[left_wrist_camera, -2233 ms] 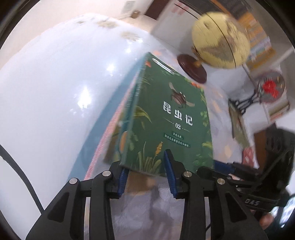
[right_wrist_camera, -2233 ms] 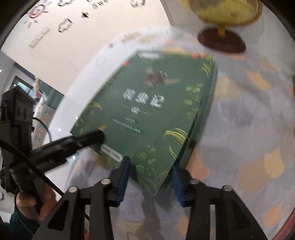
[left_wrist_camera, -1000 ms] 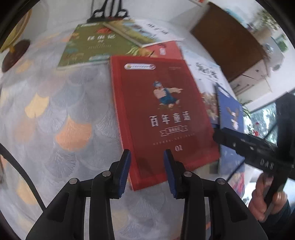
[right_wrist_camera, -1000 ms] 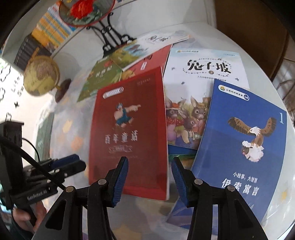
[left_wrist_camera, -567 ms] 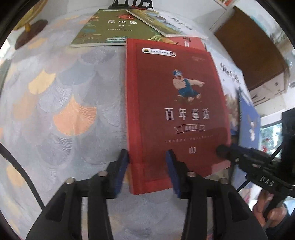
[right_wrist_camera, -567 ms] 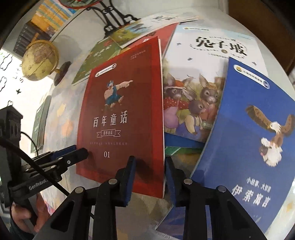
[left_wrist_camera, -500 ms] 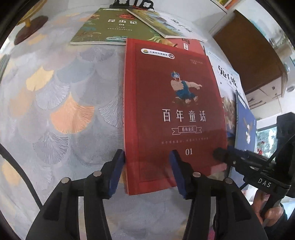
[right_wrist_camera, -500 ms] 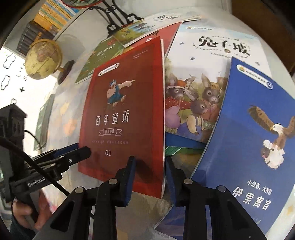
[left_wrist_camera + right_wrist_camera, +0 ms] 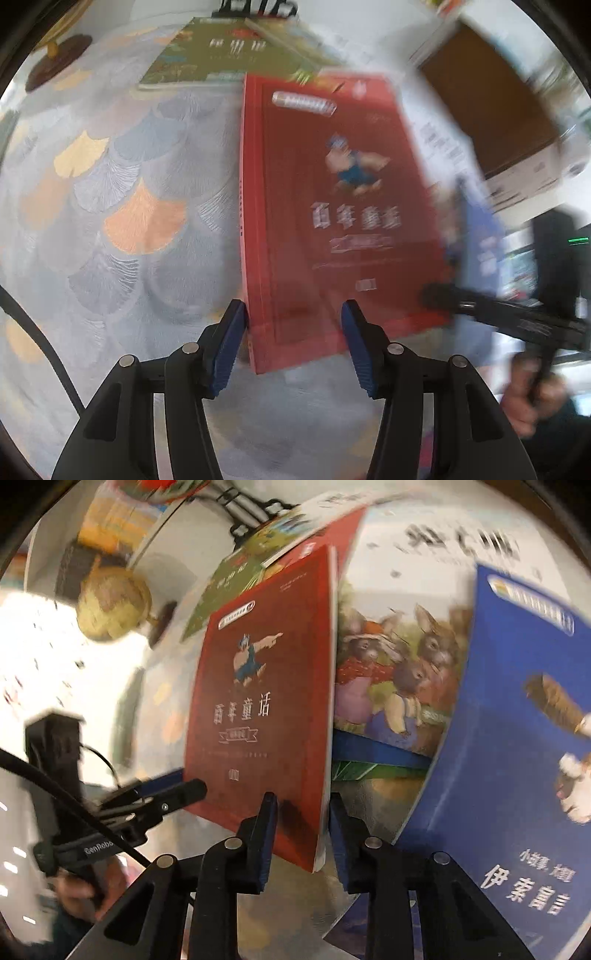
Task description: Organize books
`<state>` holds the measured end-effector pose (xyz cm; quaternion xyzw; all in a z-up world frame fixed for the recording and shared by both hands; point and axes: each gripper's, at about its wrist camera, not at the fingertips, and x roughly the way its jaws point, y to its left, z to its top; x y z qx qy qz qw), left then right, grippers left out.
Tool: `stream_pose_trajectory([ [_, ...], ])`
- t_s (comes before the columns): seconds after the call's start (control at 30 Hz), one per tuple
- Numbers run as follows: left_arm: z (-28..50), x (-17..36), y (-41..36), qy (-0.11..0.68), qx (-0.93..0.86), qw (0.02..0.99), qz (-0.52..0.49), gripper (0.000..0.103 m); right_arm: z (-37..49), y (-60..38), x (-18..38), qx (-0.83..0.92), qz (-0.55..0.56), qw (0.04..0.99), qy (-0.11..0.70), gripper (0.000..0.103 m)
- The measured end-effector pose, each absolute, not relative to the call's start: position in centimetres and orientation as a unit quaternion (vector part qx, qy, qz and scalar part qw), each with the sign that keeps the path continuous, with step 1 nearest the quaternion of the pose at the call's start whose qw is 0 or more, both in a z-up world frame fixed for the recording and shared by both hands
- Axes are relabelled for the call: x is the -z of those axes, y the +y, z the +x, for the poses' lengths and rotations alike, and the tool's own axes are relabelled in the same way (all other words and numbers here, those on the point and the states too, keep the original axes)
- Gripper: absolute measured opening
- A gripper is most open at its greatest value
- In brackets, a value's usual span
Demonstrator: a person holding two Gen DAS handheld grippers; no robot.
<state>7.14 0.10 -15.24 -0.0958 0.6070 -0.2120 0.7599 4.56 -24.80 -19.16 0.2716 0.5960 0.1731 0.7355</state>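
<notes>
Your counter, with its fan-pattern cloth, has many books spread flat on it. You are picking up the red book, which lies between a green book and a blue book. Your right gripper has just been closing and now pinches the red book's near right corner, lifting that side. Your left gripper has just been opening and stands loose around the near left corner. Next, close it, then lift. No box or bin shows.
</notes>
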Motion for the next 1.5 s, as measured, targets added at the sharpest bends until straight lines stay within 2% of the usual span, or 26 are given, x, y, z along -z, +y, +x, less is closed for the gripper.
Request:
stream_pose_trajectory([
  [0.13,6.6,12.4,2.9,0.538,0.292,0.757,-0.228,0.05,4.7,-26.5,20.4,-0.189,0.338,0.707,0.591,0.027],
  [0.3,7.4,15.3,1.7,0.568,0.275,0.744,-0.22,0.048,4.7,-26.4,20.2,-0.196,0.33,0.707,0.593,0.027],
  [0.4,7.3,16.9,0.7,0.582,0.262,0.741,-0.21,0.037,4.9,-26.1,20.2,-0.195,0.327,0.708,0.595,0.027],
  [0.47,7.2,17.3,0.5,0.582,0.255,0.741,-0.217,0.017,4.8,-26.0,20.1,-0.194,0.321,0.71,0.596,0.027],
  [0.53,7.2,17.0,1.0,0.573,0.274,0.728,-0.258,0.012,5.1,-25.5,19.8,-0.189,0.312,0.712,0.6,0.028],
  [0.6,7.3,16.3,1.9,0.56,0.3,0.706,-0.312,0.013,5.2,-25.3,19.4,-0.187,0.302,0.712,0.606,0.036],
  [0.7,7.6,16.1,2.9,0.541,0.343,0.658,-0.395,0.013,5.3,-25.4,18.4,-0.212,0.33,0.706,0.59,0.063],
  [0.73,7.7,16.2,2.7,0.54,0.347,0.649,-0.407,0.013,5.4,-25.6,18.3,-0.225,0.354,0.7,0.578,0.064],
  [0.8,7.9,16.6,2.6,0.546,0.348,0.637,-0.418,0.013,5.6,-26.1,18.5,-0.241,0.399,0.686,0.559,0.058],
  [0.87,8.0,17.2,2.6,0.558,0.331,0.643,-0.407,0.013,5.7,-26.6,18.7,-0.239,0.422,0.681,0.548,0.043],
  [0.93,8.0,17.6,2.6,0.575,0.316,0.646,-0.389,0.013,5.7,-26.9,18.3,-0.237,0.419,0.69,0.54,0.022],
  [1.07,7.7,16.9,0.6,0.601,0.284,0.691,-0.283,0.014,5.6,-24.8,16.2,-0.222,0.321,0.741,0.546,0.016],
  [1.17,7.2,14.8,-1.5,0.593,0.26,0.744,-0.168,0.015,4.9,-21.0,14.2,-0.213,0.177,0.788,0.549,0.016],
  [1.23,7.1,13.7,-2.2,0.579,0.252,0.766,-0.116,0.015,4.4,-19.8,13.5,-0.214,0.126,0.803,0.542,0.016],
  [1.37,6.0,11.0,-3.1,0.544,0.243,0.803,-0.031,0.016,4.2,-18.4,11.9,-0.236,0.09,0.81,0.529,0.016],
  [1.5,5.3,9.7,-1.1,0.529,0.238,0.814,-0.027,0.017,3.7,-17.2,10.5,-0.263,0.058,0.81,0.522,0.017],
])
